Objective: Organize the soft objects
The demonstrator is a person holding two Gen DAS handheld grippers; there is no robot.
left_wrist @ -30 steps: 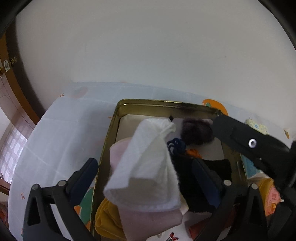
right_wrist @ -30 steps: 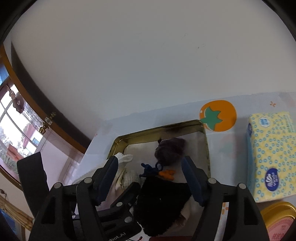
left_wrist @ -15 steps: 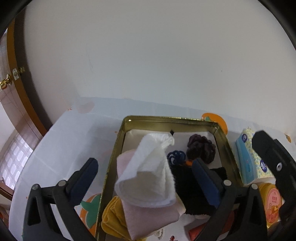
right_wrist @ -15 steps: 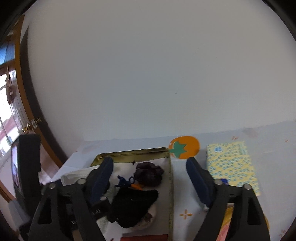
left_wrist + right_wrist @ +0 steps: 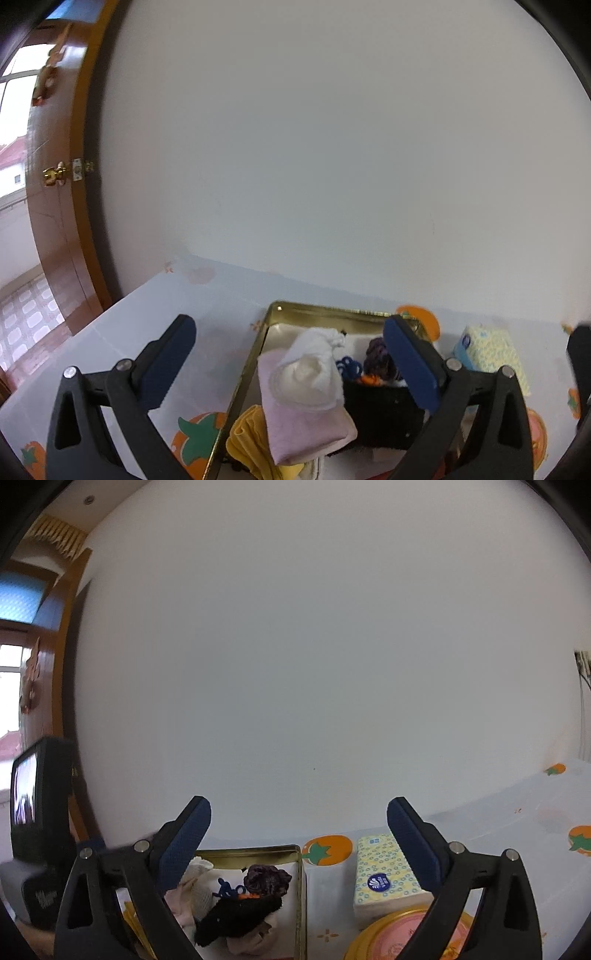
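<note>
Soft cloths heaped in shallow gold metal tin (image 5: pixel 332 314) on pale tomato-print tablecloth (image 5: pixel 155 306), against the white wall.

Inside tin: white folded washcloth (image 5: pixel 314 373) atop pink folded cloth (image 5: pixel 303 421), yellow cloth (image 5: pixel 247 439) beside, fuzzy black cloth (image 5: pixel 240 912), dark purple scrunchie (image 5: pixel 267 878). Left gripper (image 5: pixel 291 354) spread wide, gripping nothing. Right gripper (image 5: pixel 299 827) opening, nothing between its jaws. Yellow-patterned tissue pack (image 5: pixel 384 878) just right of tin.
</note>
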